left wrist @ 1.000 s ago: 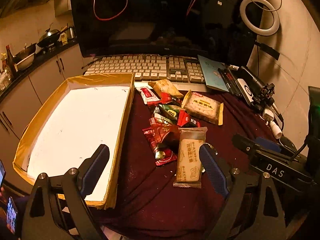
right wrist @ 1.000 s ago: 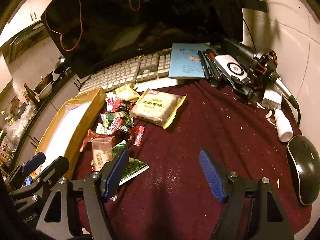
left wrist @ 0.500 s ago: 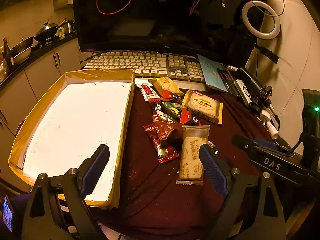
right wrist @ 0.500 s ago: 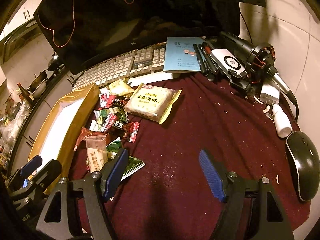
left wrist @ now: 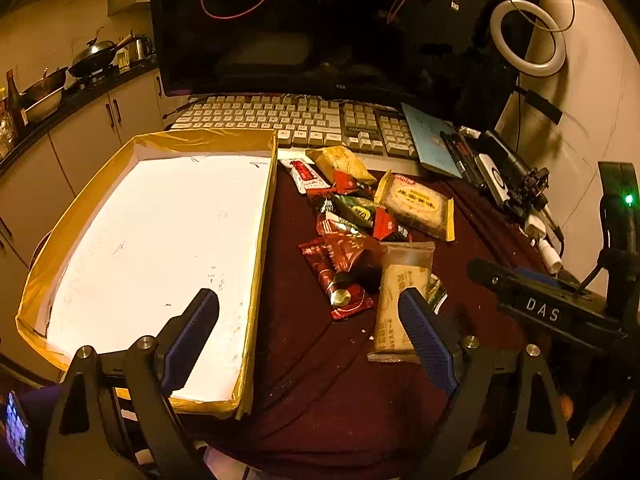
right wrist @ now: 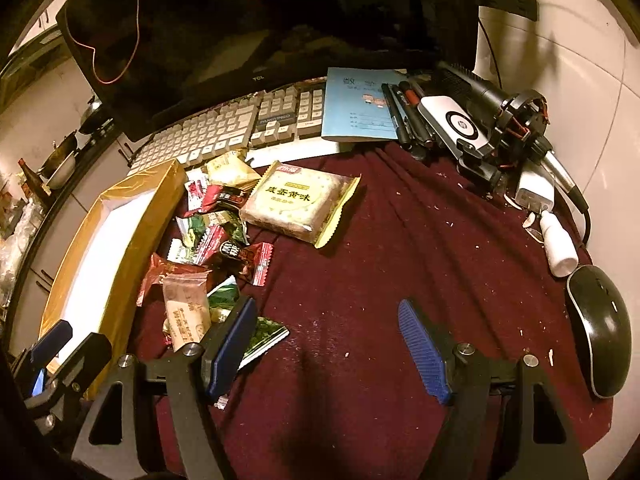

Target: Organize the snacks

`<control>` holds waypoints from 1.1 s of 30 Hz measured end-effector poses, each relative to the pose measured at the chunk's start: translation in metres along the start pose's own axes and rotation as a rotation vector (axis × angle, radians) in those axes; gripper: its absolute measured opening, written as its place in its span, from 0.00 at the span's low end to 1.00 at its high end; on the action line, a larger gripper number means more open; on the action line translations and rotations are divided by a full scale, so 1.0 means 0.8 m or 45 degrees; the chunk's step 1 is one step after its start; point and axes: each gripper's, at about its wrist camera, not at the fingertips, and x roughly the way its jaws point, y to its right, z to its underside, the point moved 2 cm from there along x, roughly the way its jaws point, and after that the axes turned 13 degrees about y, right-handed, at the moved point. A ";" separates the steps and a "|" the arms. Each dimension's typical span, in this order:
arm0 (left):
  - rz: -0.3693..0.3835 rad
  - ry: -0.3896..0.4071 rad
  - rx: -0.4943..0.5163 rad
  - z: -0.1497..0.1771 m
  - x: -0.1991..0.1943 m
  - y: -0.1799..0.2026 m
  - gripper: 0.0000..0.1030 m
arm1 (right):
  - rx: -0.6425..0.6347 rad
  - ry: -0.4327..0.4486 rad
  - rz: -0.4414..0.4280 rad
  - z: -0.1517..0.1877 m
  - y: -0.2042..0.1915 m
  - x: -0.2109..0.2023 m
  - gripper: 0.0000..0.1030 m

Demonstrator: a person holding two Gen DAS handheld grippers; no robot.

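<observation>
A heap of wrapped snacks (left wrist: 352, 216) lies on the dark red cloth, just right of a shallow gold-edged box (left wrist: 264, 216) with a bare white floor. Among them are a large yellow cracker pack (left wrist: 416, 204) (right wrist: 298, 200), a tan biscuit bar (left wrist: 400, 300) (right wrist: 186, 308), red wrappers (left wrist: 340, 276) and a green packet (right wrist: 260, 336). My left gripper (left wrist: 308, 320) hangs open above the box's right wall and the cloth, holding nothing. In the right wrist view my right gripper (right wrist: 326, 328) is open over bare cloth, its left finger (right wrist: 236, 340) above the green packet.
A keyboard (left wrist: 296, 120) and a dark monitor (left wrist: 320, 28) stand behind the snacks. A blue booklet (right wrist: 360, 106), pens, a camera rig (right wrist: 500, 120), a white bottle (right wrist: 558, 244) and a black mouse (right wrist: 600, 324) crowd the right side. Kitchen cabinets (left wrist: 80, 132) lie to the left.
Both grippers have shifted slightly, so the box and snack heap sit a little differently in each view. Both stay open and nothing on the table has moved.
</observation>
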 end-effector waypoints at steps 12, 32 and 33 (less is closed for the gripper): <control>0.021 -0.009 0.038 0.007 -0.001 0.007 0.89 | -0.009 -0.012 0.013 0.002 -0.003 0.000 0.73; 0.043 -0.027 0.044 0.010 0.011 0.013 0.89 | 0.018 -0.018 0.020 0.011 0.011 -0.002 0.73; 0.049 -0.031 0.039 0.010 0.012 0.013 0.89 | 0.023 -0.015 0.013 0.012 0.012 -0.004 0.73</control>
